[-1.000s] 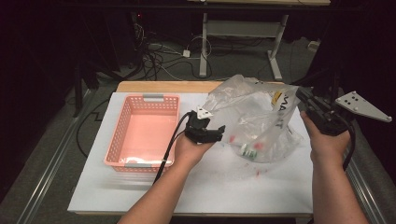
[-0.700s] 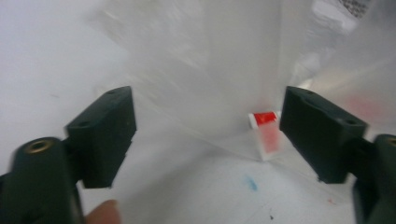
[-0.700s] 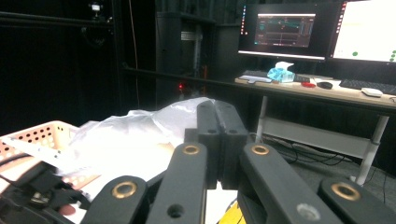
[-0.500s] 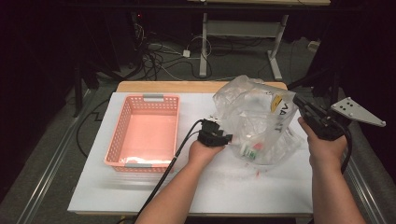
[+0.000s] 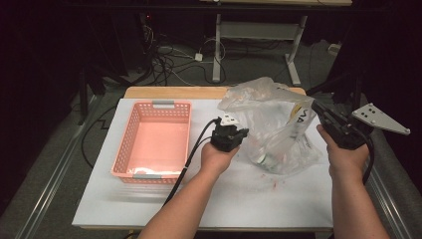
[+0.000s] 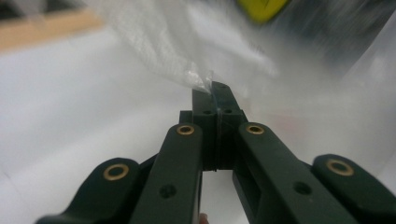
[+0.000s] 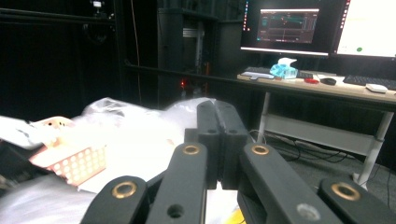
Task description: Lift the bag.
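Left gripper (image 6: 215, 100) jaws pressed together, pinching film at near edge of clear plastic bag (image 5: 278, 127), likely to steady or spread it. Right gripper (image 5: 323, 113) at bag's far-right side, jaws together; hold on film unclear. Bag mid-surface (image 5: 249, 199), beside pink basket (image 5: 154, 137).

A lab: lit monitors (image 7: 322, 25) on a desk (image 7: 327, 88), floor cables (image 5: 174, 62), dark surroundings.
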Demonstrator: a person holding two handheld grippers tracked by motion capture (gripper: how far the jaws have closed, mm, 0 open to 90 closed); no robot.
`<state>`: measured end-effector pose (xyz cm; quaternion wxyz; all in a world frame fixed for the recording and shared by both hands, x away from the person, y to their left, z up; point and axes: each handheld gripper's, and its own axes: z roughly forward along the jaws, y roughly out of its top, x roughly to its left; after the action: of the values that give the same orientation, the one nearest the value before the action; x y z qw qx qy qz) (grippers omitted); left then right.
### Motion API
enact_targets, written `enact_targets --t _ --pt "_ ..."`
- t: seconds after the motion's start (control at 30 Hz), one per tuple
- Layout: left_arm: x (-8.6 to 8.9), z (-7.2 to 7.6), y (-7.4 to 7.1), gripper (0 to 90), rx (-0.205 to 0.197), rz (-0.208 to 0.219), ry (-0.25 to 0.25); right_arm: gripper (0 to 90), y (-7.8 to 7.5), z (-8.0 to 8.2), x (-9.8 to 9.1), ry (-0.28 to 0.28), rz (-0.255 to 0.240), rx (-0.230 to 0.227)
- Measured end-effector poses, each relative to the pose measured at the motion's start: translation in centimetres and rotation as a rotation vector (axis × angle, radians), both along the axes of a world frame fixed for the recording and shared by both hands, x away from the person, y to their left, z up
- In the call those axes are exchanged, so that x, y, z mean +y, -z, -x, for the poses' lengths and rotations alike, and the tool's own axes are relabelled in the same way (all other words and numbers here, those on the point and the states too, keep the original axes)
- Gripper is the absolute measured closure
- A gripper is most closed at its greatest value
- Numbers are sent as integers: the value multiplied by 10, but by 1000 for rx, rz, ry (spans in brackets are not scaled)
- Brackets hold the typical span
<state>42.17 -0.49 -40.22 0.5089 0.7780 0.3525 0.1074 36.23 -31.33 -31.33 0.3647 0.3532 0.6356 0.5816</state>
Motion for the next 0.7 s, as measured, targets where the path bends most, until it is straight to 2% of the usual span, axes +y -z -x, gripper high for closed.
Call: enact_targets --t 0.1,0.2,0.3,0.5,0.7 --pt "2 5 -24 887 -74 -1 -2 900 -6 -1 3 0 -3 -6" --pt "7 8 -50 887 -136 34 -16 900 -13 -2 5 0 -5 -14" --pt "10 12 -79 887 -209 37 -24 900 -21 -4 7 6 -4 -24" --pt "11 16 -130 887 -309 52 -26 900 -43 -10 7 17 -11 -51" --pt "8 14 -170 887 -373 85 -33 900 -69 -6 4 30 -20 -105"
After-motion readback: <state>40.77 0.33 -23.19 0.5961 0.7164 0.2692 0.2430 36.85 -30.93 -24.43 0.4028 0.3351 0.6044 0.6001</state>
